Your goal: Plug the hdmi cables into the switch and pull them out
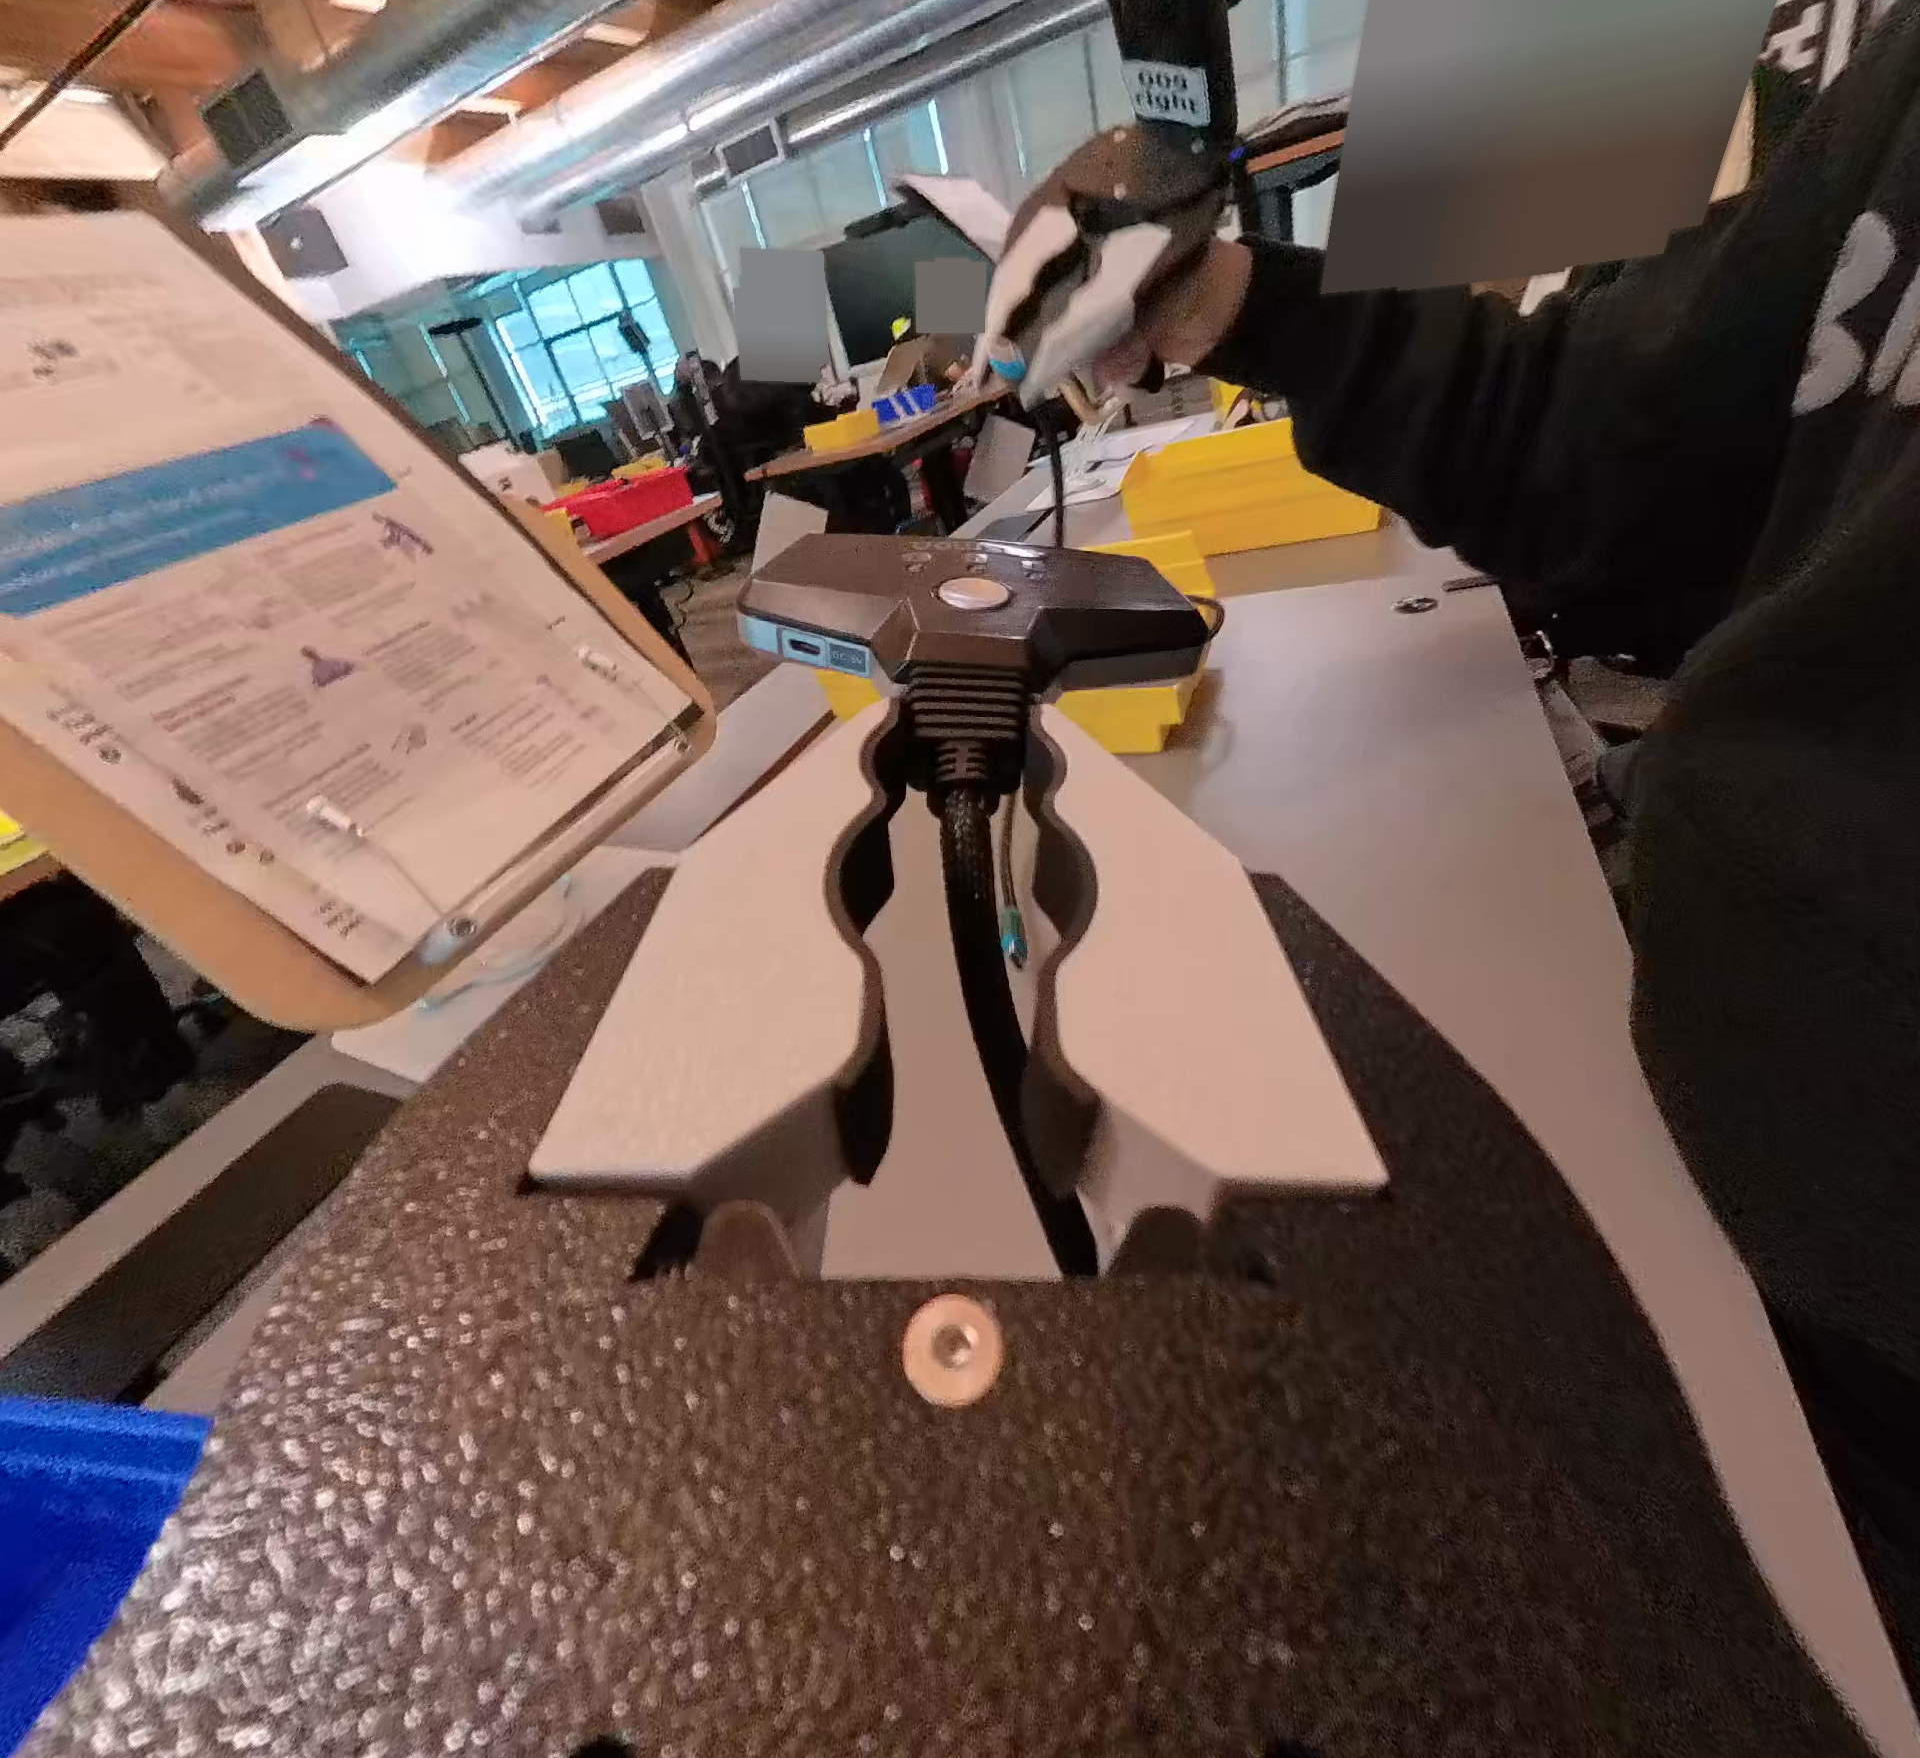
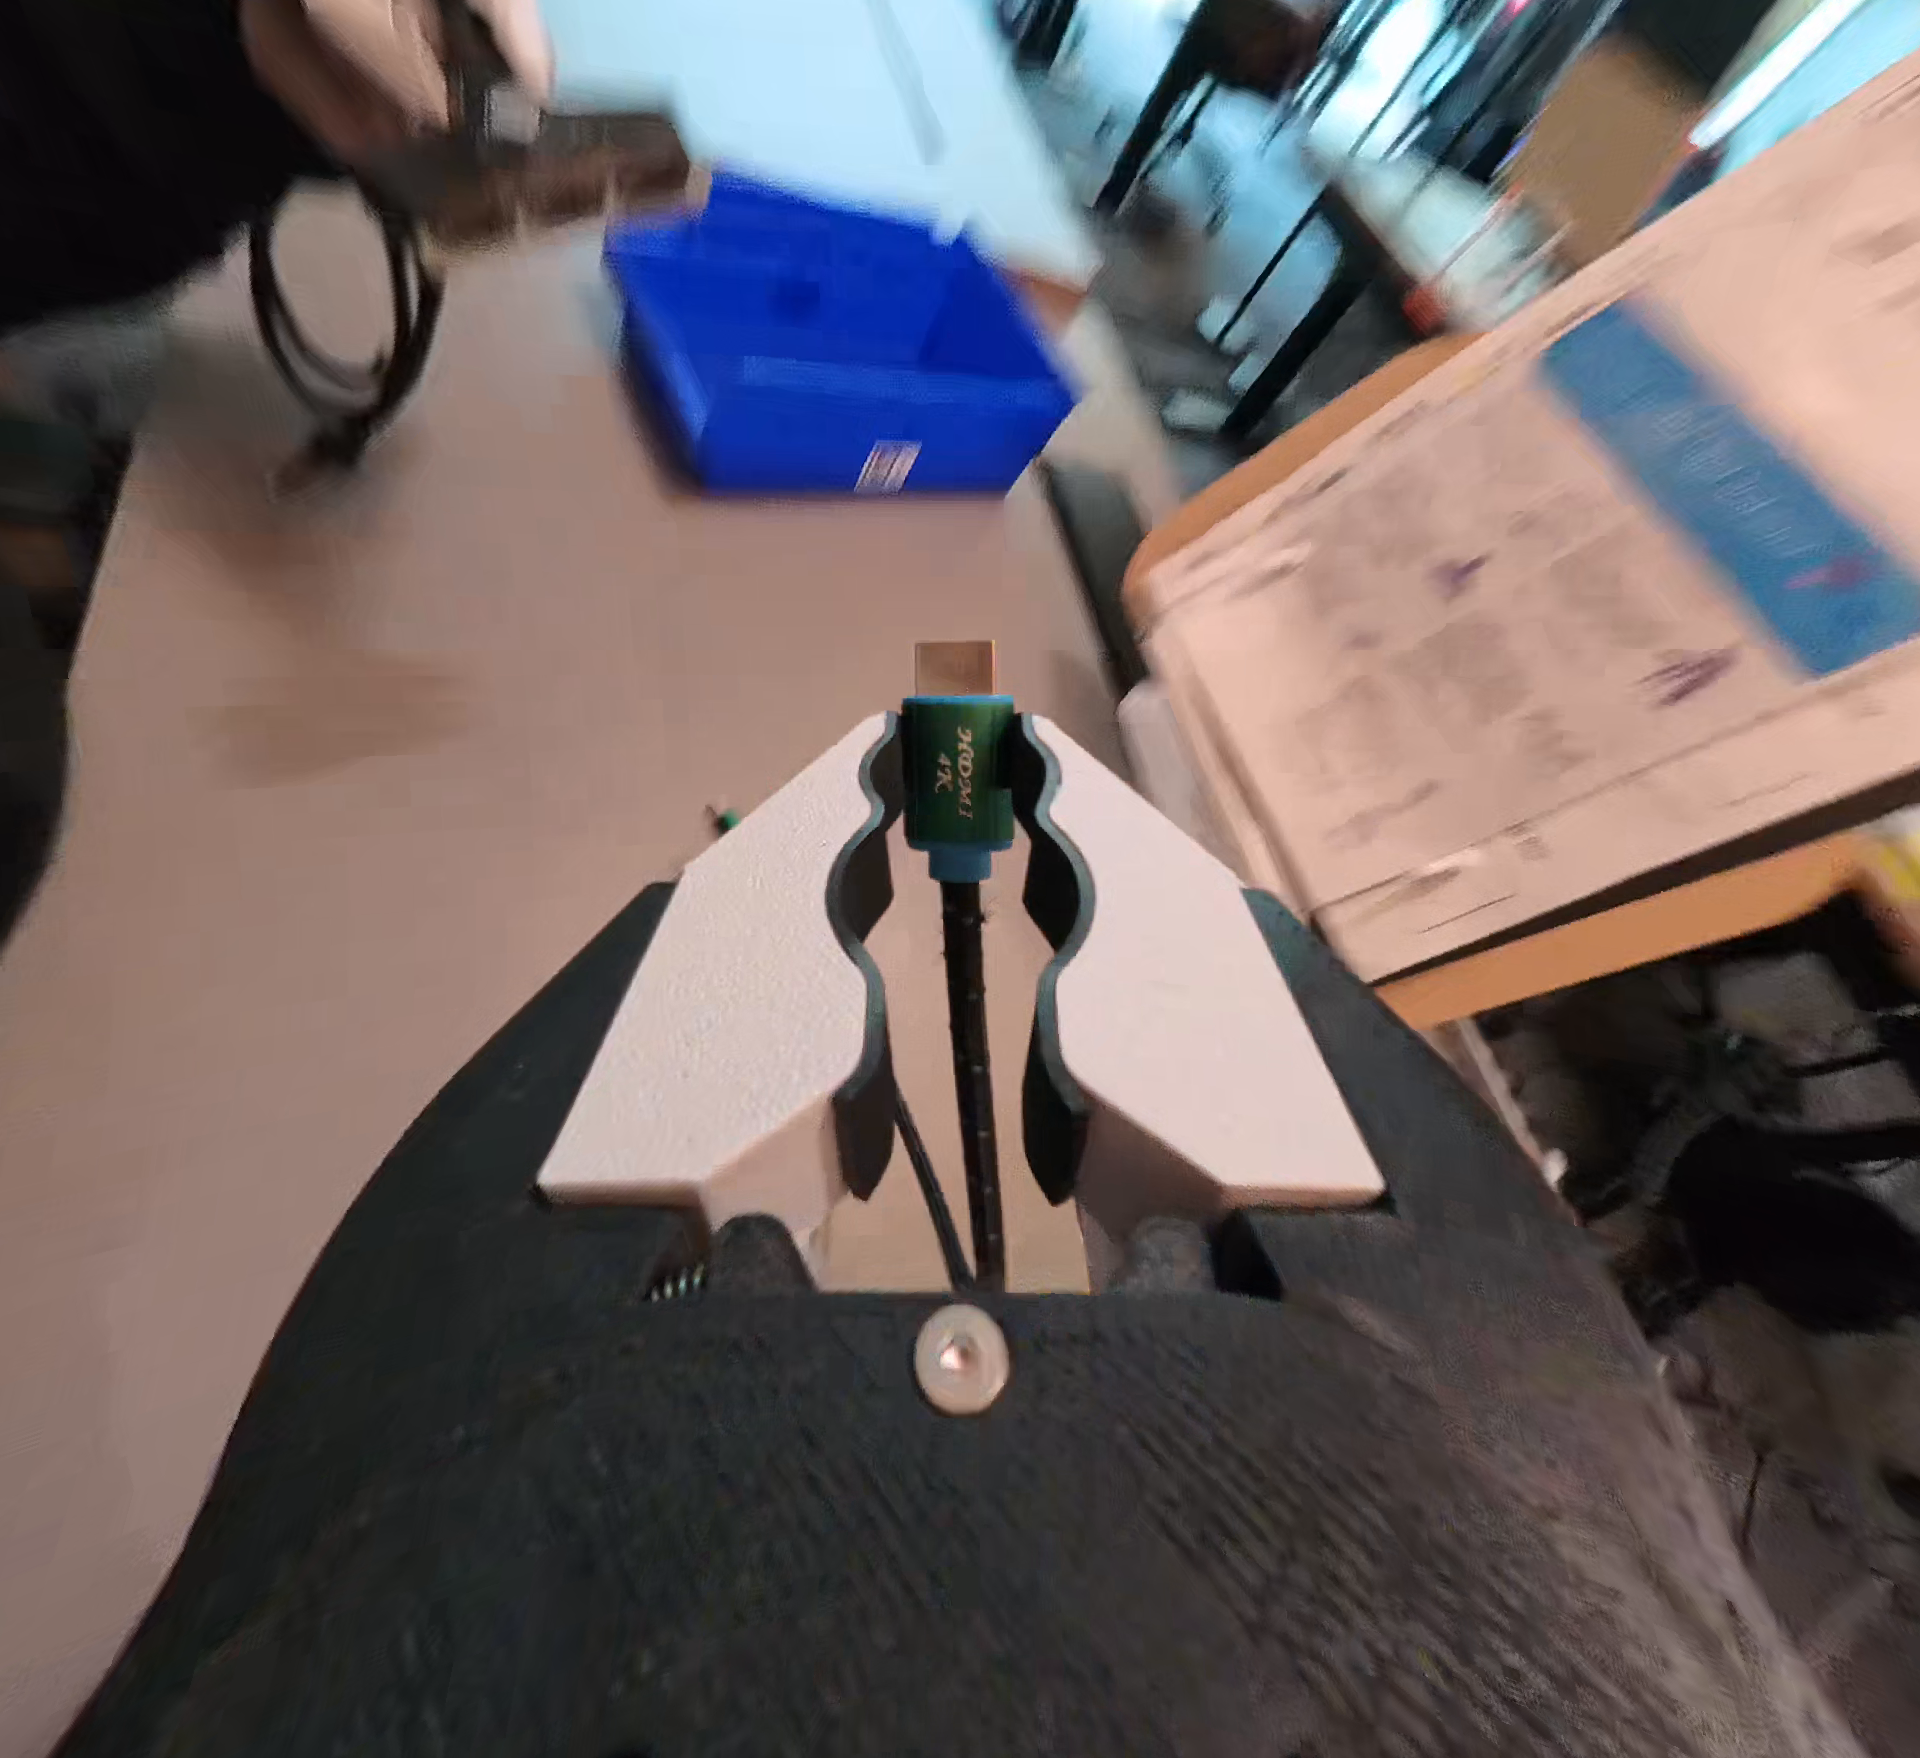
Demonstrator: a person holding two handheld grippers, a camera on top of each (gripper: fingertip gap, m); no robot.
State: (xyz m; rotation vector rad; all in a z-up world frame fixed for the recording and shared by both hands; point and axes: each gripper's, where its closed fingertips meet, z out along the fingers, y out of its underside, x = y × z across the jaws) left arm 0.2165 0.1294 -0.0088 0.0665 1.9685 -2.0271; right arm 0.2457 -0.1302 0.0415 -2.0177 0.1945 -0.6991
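My left gripper [image 1: 964, 732] is shut on the ribbed cable neck of the black HDMI switch [image 1: 971, 607] and holds it above the table; its thick braided cable runs back between the fingers. The switch shows a round silver button on top and a port on its blue-edged side. My right gripper [image 2: 956, 742] is shut on a green HDMI plug [image 2: 956, 778] with its metal tip pointing forward and its braided cable trailing back. In the left wrist view the right gripper [image 1: 1023, 347] is raised above and behind the switch, plug apart from it.
A grey table [image 1: 1371, 773] holds yellow bins [image 1: 1247, 493]. A blue bin [image 2: 831, 358] stands farther off, with a coil of black cable [image 2: 332, 326] at the left. A tilted board with a printed sheet [image 1: 291, 628] stands at the left. The person's dark sleeve [image 1: 1558, 420] fills the right.
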